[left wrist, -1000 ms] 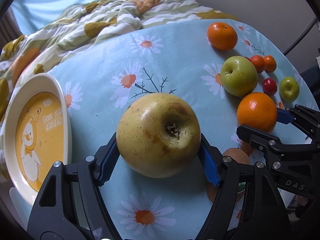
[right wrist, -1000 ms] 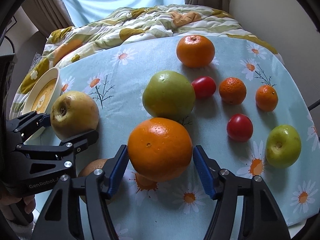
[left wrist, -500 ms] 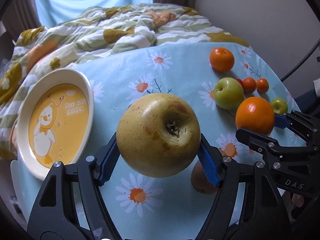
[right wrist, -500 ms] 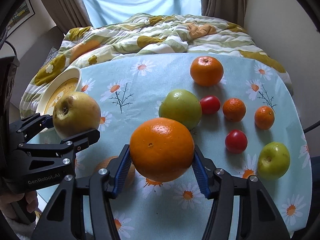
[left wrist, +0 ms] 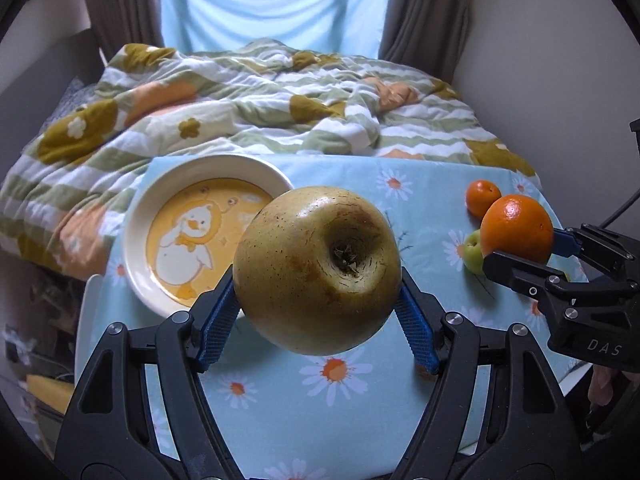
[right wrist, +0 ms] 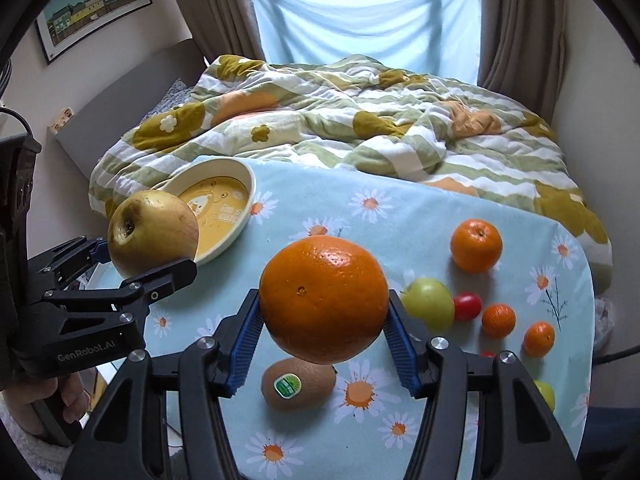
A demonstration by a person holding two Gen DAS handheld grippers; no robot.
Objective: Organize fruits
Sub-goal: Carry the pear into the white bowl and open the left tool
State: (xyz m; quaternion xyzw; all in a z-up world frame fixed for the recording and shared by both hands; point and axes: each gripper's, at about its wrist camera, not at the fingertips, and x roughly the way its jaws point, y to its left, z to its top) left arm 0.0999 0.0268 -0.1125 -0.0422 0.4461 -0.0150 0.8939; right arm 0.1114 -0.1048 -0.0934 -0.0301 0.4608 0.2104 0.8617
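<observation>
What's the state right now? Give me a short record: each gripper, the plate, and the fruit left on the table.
left gripper: shut on yellow apple, held above the table
right gripper: shut on large orange, also lifted
plate: empty, duck print, at table's far left corner
still on tablecloth: kiwi, green apple, medium orange, two small oranges, red tomato
partly hidden: another green fruit at right edge

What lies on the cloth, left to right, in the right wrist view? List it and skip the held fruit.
kiwi → green apple → red tomato → first small mandarin → second small mandarin
</observation>
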